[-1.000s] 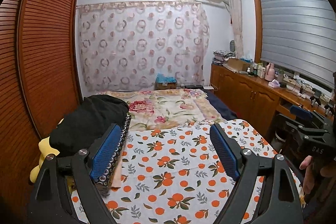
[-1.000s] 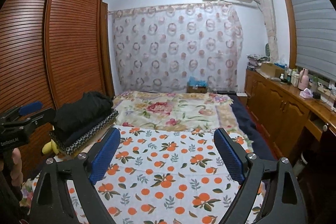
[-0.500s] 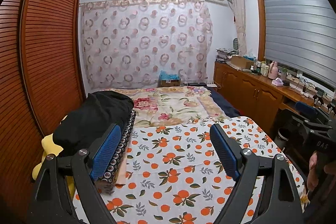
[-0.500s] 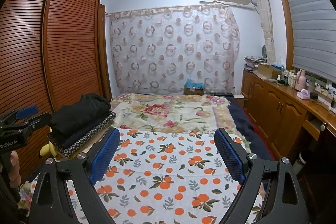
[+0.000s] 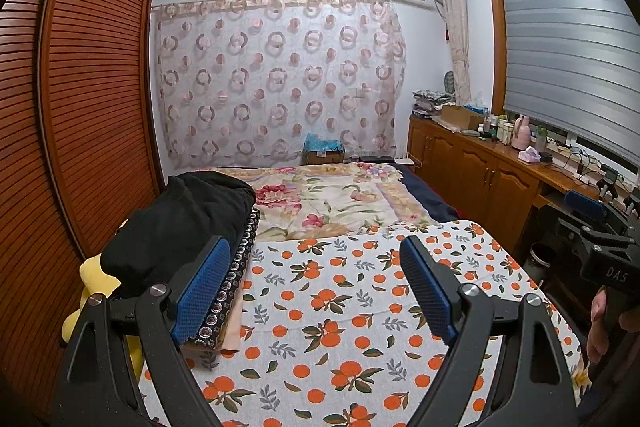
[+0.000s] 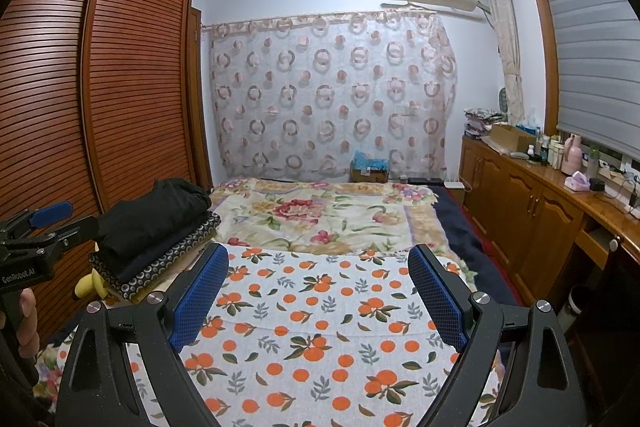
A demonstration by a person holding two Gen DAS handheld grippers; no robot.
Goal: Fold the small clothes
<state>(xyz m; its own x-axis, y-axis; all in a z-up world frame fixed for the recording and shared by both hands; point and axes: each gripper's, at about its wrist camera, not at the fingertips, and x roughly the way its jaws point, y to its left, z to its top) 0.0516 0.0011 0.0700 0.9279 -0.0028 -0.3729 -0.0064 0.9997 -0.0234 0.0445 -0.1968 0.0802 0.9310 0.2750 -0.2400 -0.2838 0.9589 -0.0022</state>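
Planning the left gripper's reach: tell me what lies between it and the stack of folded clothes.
Nothing: in the left wrist view the left gripper hangs open, its left finger overlapping the stack of folded clothes; only the orange-print sheet lies beneath.

Folded clothes (image 5: 184, 223), a black garment on patterned dark ones, are stacked at the bed's (image 5: 340, 307) left edge.

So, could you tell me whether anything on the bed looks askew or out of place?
Nothing much. The clothes stack sits at the bed's left edge, its black top piece bulging loosely, with something yellow poking out beside it. The orange-print cloth lies flat. Both tongs are open and empty.
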